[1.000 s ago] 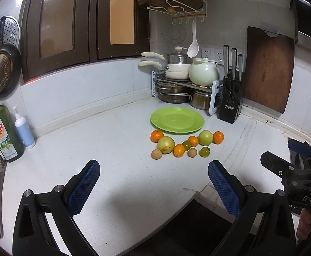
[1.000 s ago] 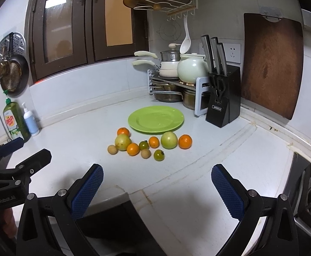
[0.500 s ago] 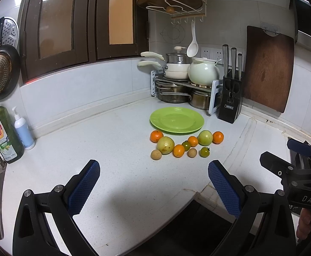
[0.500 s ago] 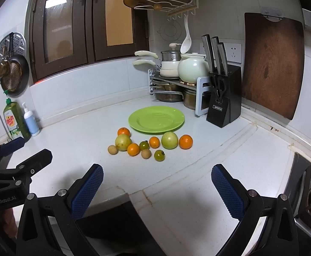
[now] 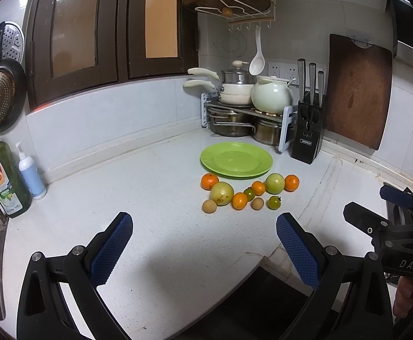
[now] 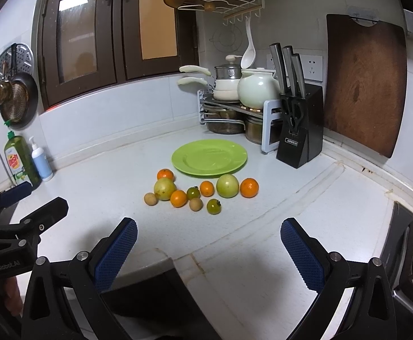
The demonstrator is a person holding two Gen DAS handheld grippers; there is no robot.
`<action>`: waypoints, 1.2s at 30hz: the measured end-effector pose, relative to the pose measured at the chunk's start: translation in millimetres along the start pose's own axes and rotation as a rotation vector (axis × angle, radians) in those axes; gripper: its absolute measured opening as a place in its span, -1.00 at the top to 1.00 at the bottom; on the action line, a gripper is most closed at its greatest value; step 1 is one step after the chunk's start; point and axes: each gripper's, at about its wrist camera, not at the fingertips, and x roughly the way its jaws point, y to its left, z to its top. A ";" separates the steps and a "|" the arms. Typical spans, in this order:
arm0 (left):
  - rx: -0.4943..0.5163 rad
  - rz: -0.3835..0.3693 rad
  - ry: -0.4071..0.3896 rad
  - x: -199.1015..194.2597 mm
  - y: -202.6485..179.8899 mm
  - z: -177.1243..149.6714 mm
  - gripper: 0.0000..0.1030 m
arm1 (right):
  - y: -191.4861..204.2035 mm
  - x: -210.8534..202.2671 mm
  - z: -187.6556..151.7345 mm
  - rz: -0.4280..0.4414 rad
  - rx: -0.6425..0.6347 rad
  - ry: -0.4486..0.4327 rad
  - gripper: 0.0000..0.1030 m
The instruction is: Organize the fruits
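**Fruit waiting, nothing gripped**

Hovering over the near edge of the counter (image 5: 149,187), both sets of fingers spread wide and holding nothing: left gripper (image 5: 203,243), right gripper (image 6: 209,248). Looking ahead at the fruit (image 6: 200,192), clustered well beyond the fingertips and roughly centred between them in both views. Sitting just behind the cluster, farther from the fingers, the green plate (image 6: 209,157), bare.

Judging the step: approach only, sorting not yet begun, every piece lying on the counter beside the plate.

Calling next, probably, for reaching forward and down toward one piece at the cluster's near edge, such as the small green tomato (image 6: 213,206), nearest the right fingers. Needing care in closing gently around a round, rolling thing without nudging the neighbours just beside it.
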 end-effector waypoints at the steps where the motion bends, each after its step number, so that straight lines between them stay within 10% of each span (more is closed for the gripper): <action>1: 0.000 0.000 0.001 0.5 1.1 0.6 -1.00 | -0.3 1.4 1.2 0.001 0.000 0.003 -0.99; 26: 0.073 -0.061 0.060 72.4 23.9 15.4 -0.99 | 7.2 68.1 13.5 -0.035 0.046 0.087 -0.99; 36: 0.149 -0.129 0.093 130.5 31.6 25.1 -0.69 | 7.4 117.2 20.9 -0.096 0.095 0.163 -0.86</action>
